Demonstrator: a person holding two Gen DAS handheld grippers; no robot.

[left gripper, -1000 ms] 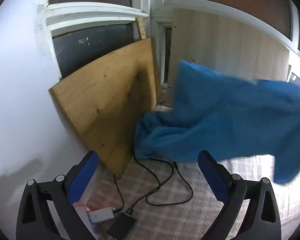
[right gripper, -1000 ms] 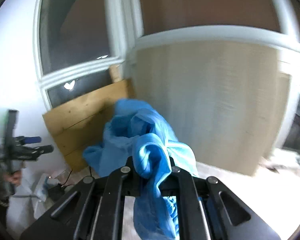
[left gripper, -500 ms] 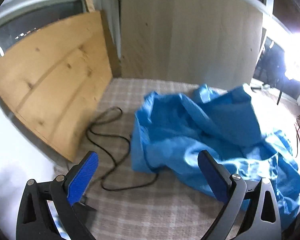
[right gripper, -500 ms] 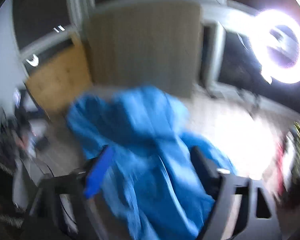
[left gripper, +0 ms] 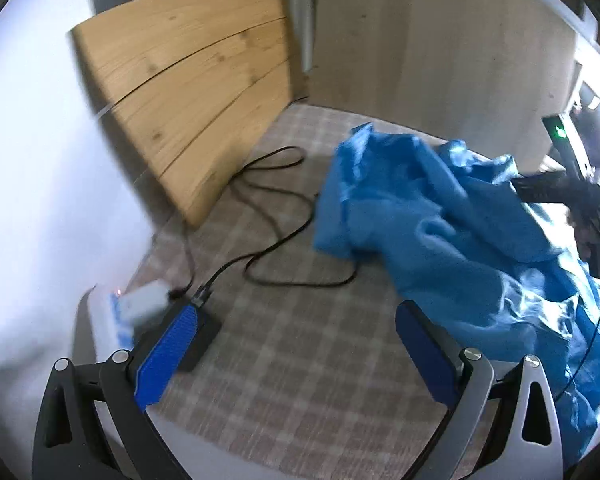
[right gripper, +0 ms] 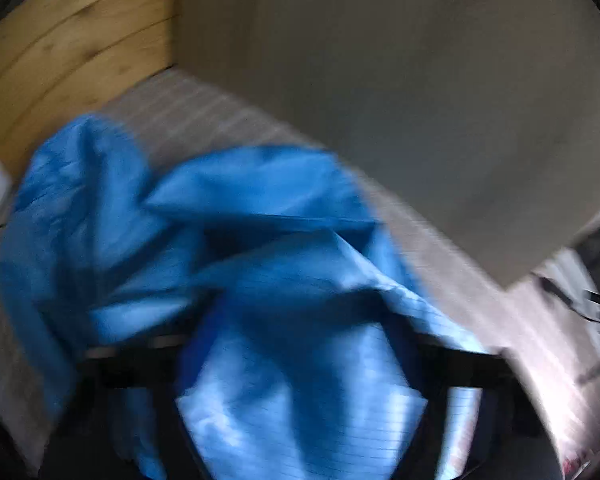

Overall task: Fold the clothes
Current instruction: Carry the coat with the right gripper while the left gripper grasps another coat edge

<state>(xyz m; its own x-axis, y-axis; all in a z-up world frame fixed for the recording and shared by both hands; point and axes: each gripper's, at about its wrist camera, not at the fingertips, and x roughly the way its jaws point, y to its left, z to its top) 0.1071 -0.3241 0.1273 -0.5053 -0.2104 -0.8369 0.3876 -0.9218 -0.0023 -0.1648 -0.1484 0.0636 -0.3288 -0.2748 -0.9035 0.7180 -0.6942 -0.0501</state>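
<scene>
Blue garment (left gripper: 452, 236) lying crumpled and unfolded on the checked bed cover (left gripper: 300, 360), bunched toward the right, one edge draped over a black cable (left gripper: 276, 240) near the leaning wooden board (left gripper: 192, 92). Left gripper (left gripper: 296, 354) spread wide and holding nothing, poised low just beside the cloth, probably to reach an edge. Right gripper (right gripper: 300, 360) buried under draped cloth; grip state impossible to tell through blur.

A wooden board (left gripper: 196, 92) leans against the white wall (left gripper: 40, 168), standing on the plaid-covered surface (left gripper: 300, 360). Near the board's foot a black cable (left gripper: 276, 236) loops across the plaid to a black adapter (left gripper: 202, 340), with a white plug (left gripper: 146, 302) beside it.
</scene>
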